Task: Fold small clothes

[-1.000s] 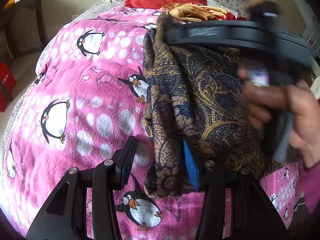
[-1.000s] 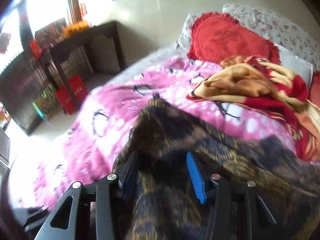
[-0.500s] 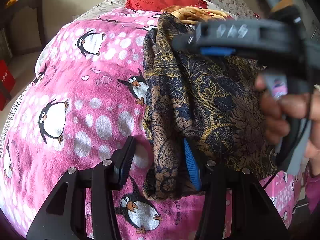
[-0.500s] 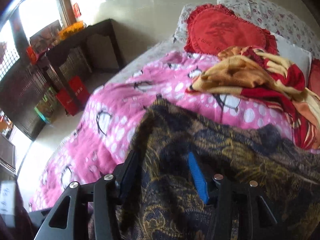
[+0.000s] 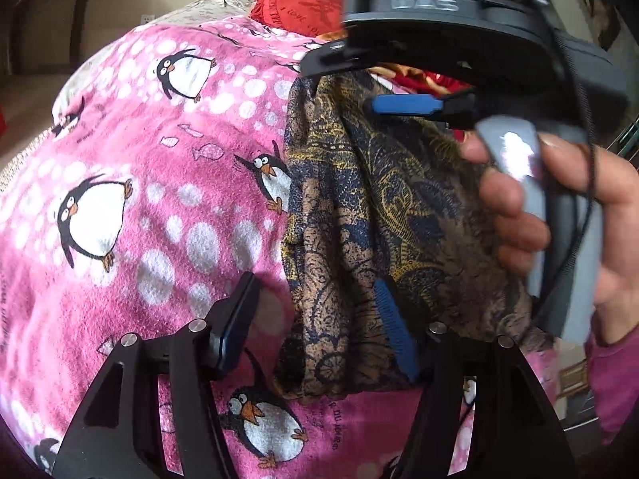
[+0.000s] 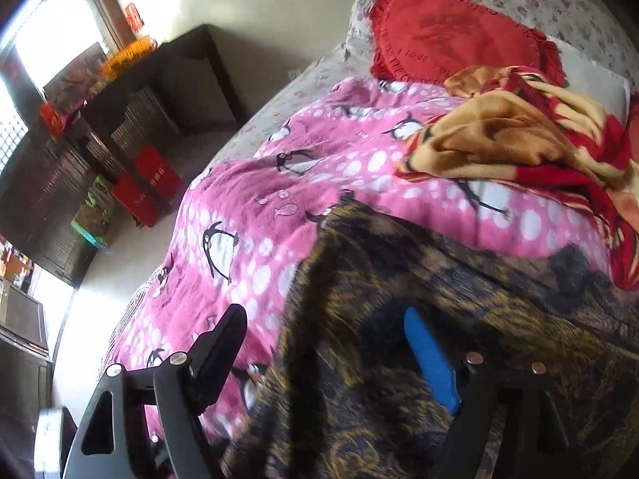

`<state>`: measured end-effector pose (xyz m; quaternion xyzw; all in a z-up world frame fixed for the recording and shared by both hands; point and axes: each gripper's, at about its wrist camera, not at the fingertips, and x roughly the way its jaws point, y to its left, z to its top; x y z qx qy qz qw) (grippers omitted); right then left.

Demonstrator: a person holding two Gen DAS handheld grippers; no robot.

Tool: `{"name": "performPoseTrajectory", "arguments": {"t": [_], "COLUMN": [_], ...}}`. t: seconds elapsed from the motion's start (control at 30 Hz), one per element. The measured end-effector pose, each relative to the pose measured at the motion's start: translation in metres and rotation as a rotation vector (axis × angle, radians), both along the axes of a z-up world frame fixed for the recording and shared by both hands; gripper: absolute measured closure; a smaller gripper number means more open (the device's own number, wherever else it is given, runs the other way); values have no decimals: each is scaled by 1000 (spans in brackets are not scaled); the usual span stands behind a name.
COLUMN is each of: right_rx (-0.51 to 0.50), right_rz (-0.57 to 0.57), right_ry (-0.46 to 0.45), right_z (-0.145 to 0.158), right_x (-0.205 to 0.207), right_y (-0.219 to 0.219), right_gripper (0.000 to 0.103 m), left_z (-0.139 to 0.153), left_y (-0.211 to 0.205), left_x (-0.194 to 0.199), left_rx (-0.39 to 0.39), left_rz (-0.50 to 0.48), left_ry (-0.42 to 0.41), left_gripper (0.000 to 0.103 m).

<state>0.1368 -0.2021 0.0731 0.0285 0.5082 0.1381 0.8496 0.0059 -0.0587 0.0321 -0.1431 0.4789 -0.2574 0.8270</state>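
A dark brown and navy patterned garment (image 5: 383, 215) lies on the pink penguin blanket (image 5: 159, 199); it also shows in the right wrist view (image 6: 419, 339). My left gripper (image 5: 315, 319) is open, its jaws wide apart astride the garment's near left edge, with the cloth over the right blue pad (image 5: 395, 331). My right gripper (image 6: 335, 351) is open above the garment's far left corner, cloth lying between its jaws. It shows from the side in the left wrist view (image 5: 359, 76), held by a hand (image 5: 559, 215).
A red round cushion (image 6: 451, 40) and a crumpled yellow and red blanket (image 6: 519, 135) lie at the bed's far end. A dark table (image 6: 159, 68), red boxes (image 6: 143, 187) and the floor lie beyond the bed's left edge.
My right gripper has lifted away from the garment's far corner and tilted. The cloth there has dropped flatter onto the blanket. My left gripper has stayed open at the near edge.
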Motion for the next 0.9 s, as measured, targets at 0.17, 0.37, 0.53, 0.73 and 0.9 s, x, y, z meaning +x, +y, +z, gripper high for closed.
{"name": "performPoseTrajectory", "arguments": {"t": [0.17, 0.37, 0.53, 0.73, 0.9], "right_rx": [-219, -379, -181, -30, 3], "right_rz": [24, 61, 81, 53, 45], "right_ry": [6, -69, -80, -72, -53], "right_z": [-17, -26, 5, 28, 27], "right_x": [15, 7, -12, -26, -25], "right_y": [33, 38, -6, -39, -45], "right_gripper": [20, 66, 86, 86, 86], "left_z": [-3, 0, 7, 11, 16], "left_y": [8, 1, -18, -34, -45], "left_x": [0, -1, 6, 17, 13], "left_rx": [-33, -23, 1, -89, -23], "left_rz": [-7, -37, -35, -71, -74], "left_ry": [6, -6, -17, 26, -10], "left_gripper": [41, 28, 21, 60, 76]}}
